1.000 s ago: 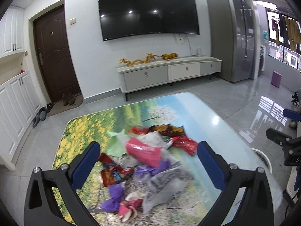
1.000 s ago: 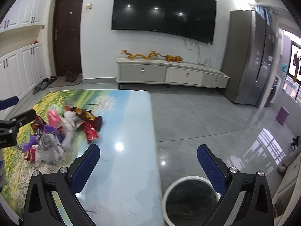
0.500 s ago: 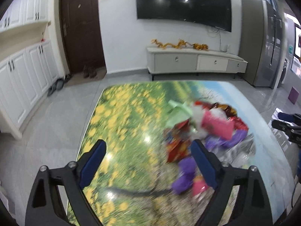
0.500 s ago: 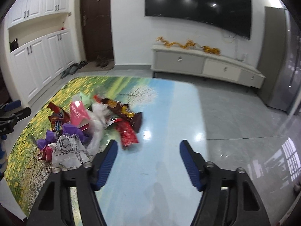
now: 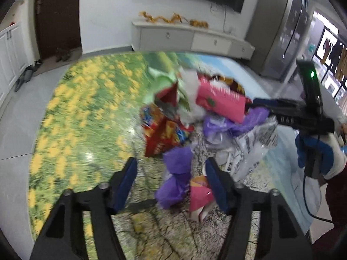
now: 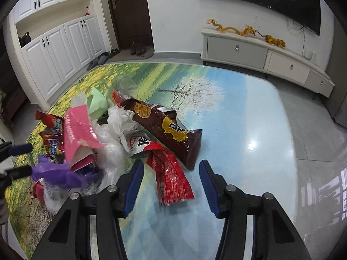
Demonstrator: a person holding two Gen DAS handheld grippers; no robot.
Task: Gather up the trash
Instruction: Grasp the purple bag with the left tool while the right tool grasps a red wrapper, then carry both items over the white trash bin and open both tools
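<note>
A pile of trash lies on the landscape-print table [image 5: 82, 117]. It holds a pink box [image 5: 219, 101], a red snack bag [image 5: 164, 134], purple paper [image 5: 177, 169] and printed plastic [image 5: 253, 149]. My left gripper [image 5: 171, 173] hovers low over the pile's near end. Its jaws are closing, with the purple paper between them and untouched. My right gripper [image 6: 171, 173] hangs over the other side, jaws closing around a red wrapper [image 6: 171, 177] without pressing it. A brown snack bag [image 6: 171, 134] lies just beyond. Each gripper shows in the other's view: the right gripper [image 5: 271, 108] and the left gripper [image 6: 21, 160].
A gloved hand [image 5: 314, 156] holds the right gripper at the table's right edge. Beyond the table stand a white TV cabinet [image 6: 260, 52], a dark door [image 6: 128, 10], white cupboards [image 6: 56, 49] with shoes [image 6: 136, 48] nearby, and a grey fridge [image 5: 282, 39].
Both grippers have dropped toward the pile, tilting downward, and their jaws have narrowed. The right view has swung left, away from the floor bin and onto the wrappers.
</note>
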